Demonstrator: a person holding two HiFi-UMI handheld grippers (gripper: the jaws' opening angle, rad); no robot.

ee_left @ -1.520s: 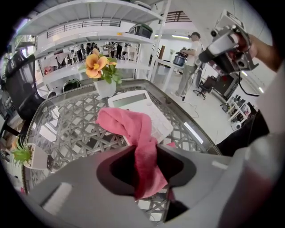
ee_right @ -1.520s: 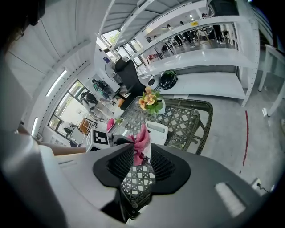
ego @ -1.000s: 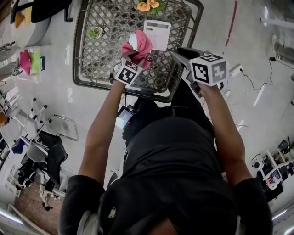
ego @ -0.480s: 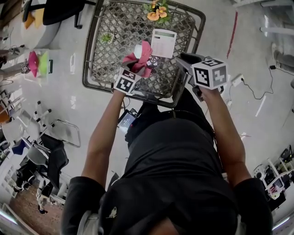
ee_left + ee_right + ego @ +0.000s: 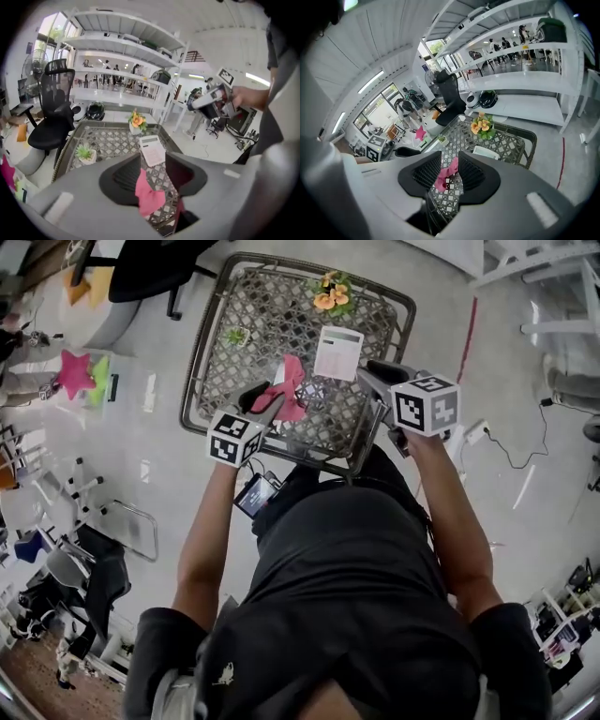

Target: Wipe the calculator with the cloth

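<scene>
- The left tongs (image 5: 265,399) are being held up over the near edge of the bench (image 5: 202,362). They are being pointed down at a slant.
- Their jaws are being held apart, and they have just been opening. The pink cloth (image 5: 289,390) is being seen in the gap between them, but it is not being squeezed by the pads.
- The cloth is being seen as a bunched-up heap near the middle of the bench, a bit toward the near edge. It looks to be lying on the bench top, just past the tips of the left tongs.
- The white calculator (image 5: 338,352) is being shown lying flat by the right edge of the bench. It is just beside the cloth, on the far side of it, and a thin gap is being seen between the two.
- The calculator is not being touched by either pair of tongs.
- The right tongs (image 5: 375,373) are being held up over the near right corner of the bench, also slanting down.
- Their jaws are being held a little apart, and nothing is being gripped by them. Only the bench top and the far-off cloth are being seen through the gap.
- A pot of orange flowers (image 5: 333,293) is being shown at the far right corner of the bench.
- A small green plant (image 5: 234,336) is being shown by the left edge.
</scene>
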